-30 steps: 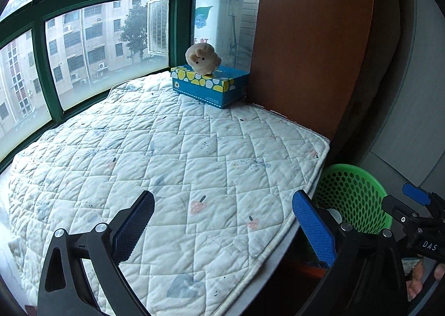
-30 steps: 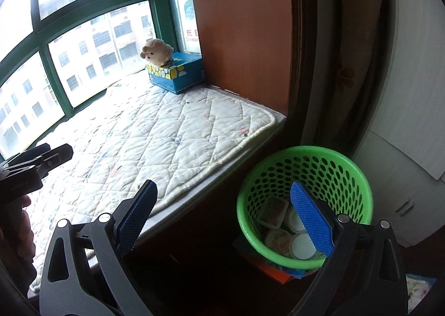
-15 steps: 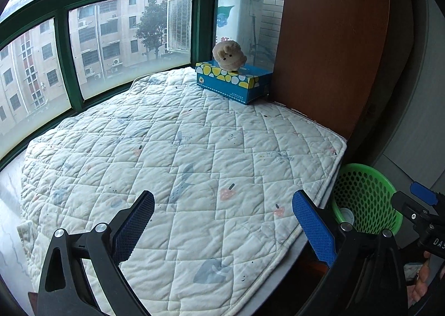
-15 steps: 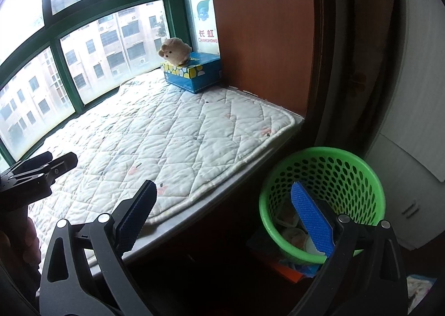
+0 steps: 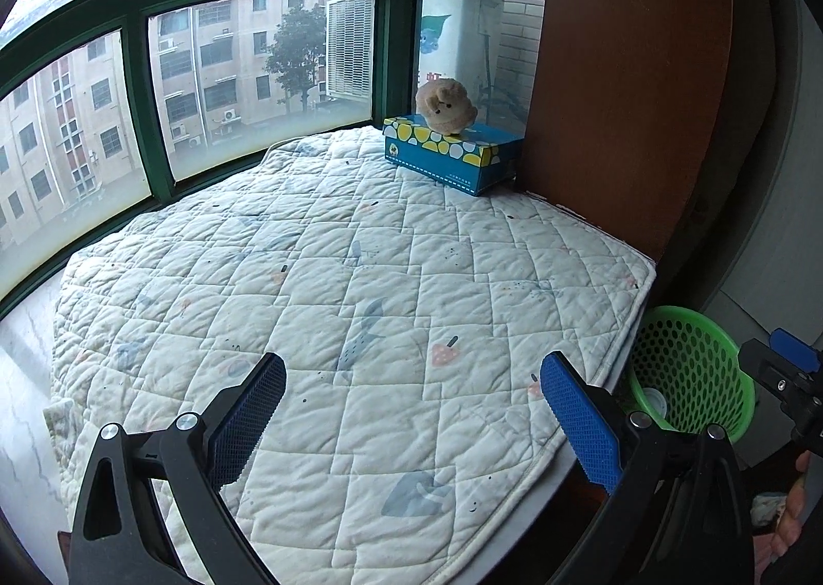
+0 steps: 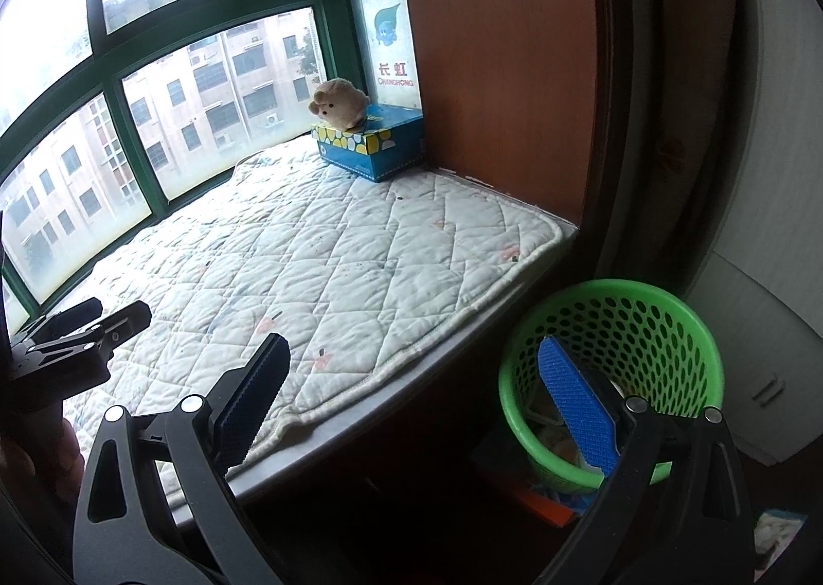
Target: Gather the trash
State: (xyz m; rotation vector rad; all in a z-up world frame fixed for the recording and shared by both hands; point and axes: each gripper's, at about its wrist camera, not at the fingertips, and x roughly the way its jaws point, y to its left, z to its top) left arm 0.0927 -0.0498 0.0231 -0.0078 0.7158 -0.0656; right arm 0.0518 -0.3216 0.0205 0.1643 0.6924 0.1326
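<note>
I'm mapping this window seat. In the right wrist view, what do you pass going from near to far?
Green perforated plastic basket → white quilted mattress pad → blue spotted tissue box with a beige plush toy on top → green-framed window.

Flat daylight pours through the window (image 5: pixel 257 86), leaving the quilt (image 5: pixel 334 286) bright and sharp. The upper panes wash out white. The right side sinks into shadow, and fisheye bends and darkens every edge.
</note>
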